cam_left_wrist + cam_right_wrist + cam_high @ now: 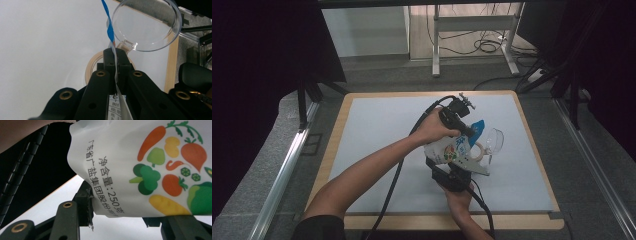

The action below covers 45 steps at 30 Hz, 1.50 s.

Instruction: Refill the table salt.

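A white bag (447, 150) printed with vegetables and Chinese text hangs above the table between the two grippers. My left gripper (471, 132) comes in from the left and is shut on the bag's blue top edge (110, 32); in the left gripper view the jaws (115, 53) pinch the thin edge. From below, my right gripper (452, 171) is shut on the bag's lower part (140, 157), with a jaw on each side (120, 212). A roll of beige tape (478, 150) (91, 66) lies under the bag.
A clear plastic cup with a small handle (495, 139) (147, 25) lies just right of the tape. The pale mat (377, 130) sits on a wood-edged board (539, 160). Both gripper cables trail toward the front edge.
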### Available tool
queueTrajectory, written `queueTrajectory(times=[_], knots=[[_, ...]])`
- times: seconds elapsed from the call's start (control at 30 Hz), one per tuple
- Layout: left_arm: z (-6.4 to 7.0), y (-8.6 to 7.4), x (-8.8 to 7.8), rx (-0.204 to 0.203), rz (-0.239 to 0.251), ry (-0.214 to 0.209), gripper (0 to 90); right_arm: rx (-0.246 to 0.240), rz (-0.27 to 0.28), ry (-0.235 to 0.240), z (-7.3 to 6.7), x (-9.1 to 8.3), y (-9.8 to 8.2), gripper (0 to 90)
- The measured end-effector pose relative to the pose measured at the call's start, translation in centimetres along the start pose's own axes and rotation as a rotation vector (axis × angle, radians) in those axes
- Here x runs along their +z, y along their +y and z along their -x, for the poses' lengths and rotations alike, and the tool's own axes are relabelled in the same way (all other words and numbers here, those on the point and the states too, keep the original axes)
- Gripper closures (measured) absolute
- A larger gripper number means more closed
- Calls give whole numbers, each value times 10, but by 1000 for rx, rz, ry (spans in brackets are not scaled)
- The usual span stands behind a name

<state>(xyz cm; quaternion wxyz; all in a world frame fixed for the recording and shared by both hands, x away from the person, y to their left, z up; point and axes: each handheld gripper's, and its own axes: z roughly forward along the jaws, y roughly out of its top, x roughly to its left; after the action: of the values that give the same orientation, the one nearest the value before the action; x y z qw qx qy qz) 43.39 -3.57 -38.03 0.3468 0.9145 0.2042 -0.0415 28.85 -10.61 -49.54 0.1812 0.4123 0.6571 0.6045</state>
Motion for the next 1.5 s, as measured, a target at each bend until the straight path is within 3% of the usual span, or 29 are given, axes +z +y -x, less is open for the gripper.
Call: queueTrajectory(times=[1.5], knots=[[0, -2, 1, 5, -6, 4, 899, -1, 0, -6, -1, 3, -1, 522]])
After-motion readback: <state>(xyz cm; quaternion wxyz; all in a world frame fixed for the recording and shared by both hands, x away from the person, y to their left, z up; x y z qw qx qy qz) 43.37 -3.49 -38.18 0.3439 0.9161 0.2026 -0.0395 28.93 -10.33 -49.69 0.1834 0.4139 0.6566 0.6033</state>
